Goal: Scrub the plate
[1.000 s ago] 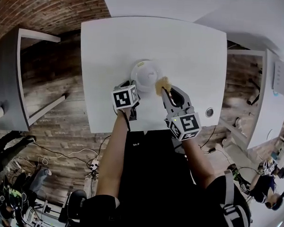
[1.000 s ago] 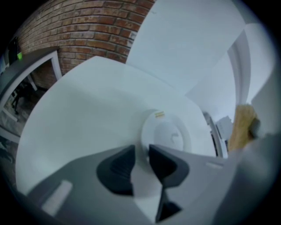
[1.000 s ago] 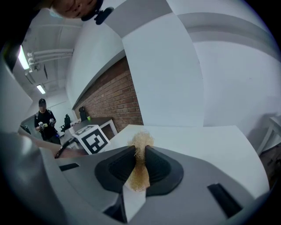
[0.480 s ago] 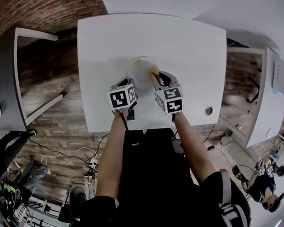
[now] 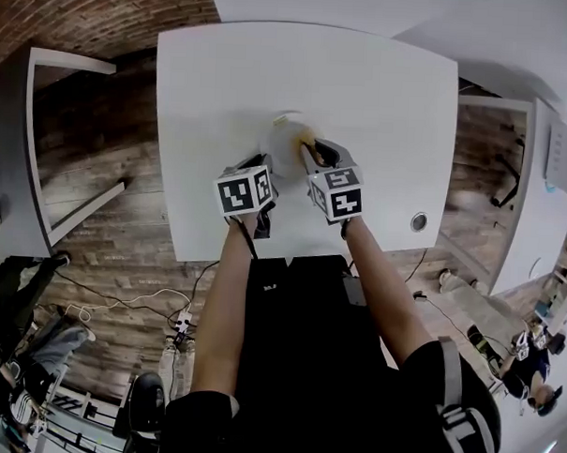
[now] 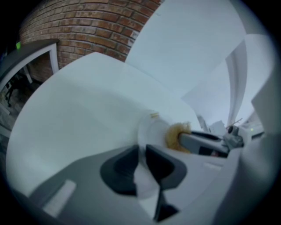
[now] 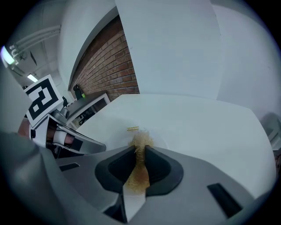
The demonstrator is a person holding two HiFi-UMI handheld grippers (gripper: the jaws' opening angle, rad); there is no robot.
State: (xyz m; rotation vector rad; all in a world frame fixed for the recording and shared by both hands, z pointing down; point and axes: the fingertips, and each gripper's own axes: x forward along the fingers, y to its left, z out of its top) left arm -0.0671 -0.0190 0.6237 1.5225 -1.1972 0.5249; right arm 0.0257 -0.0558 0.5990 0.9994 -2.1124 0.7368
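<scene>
Our left gripper [image 6: 140, 154] pinched the plate [image 6: 153, 131] rim; our right gripper [image 7: 140, 154] clamped the scrubber [image 7: 141, 141] against it. Bare white table [image 5: 364, 102] spread beyond both jaws, brick wall [image 6: 88, 30] behind.

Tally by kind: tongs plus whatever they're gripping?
tongs: 2 (left tongs, right tongs)
white plate: 1, clamped in left tongs
tan scrubber: 1, clamped in right tongs
Total: 4

Smooth white plate [image 5: 280, 142], rough fibrous scrubber [image 7: 141, 143] (straw-like), matt white table [image 5: 383, 94]
</scene>
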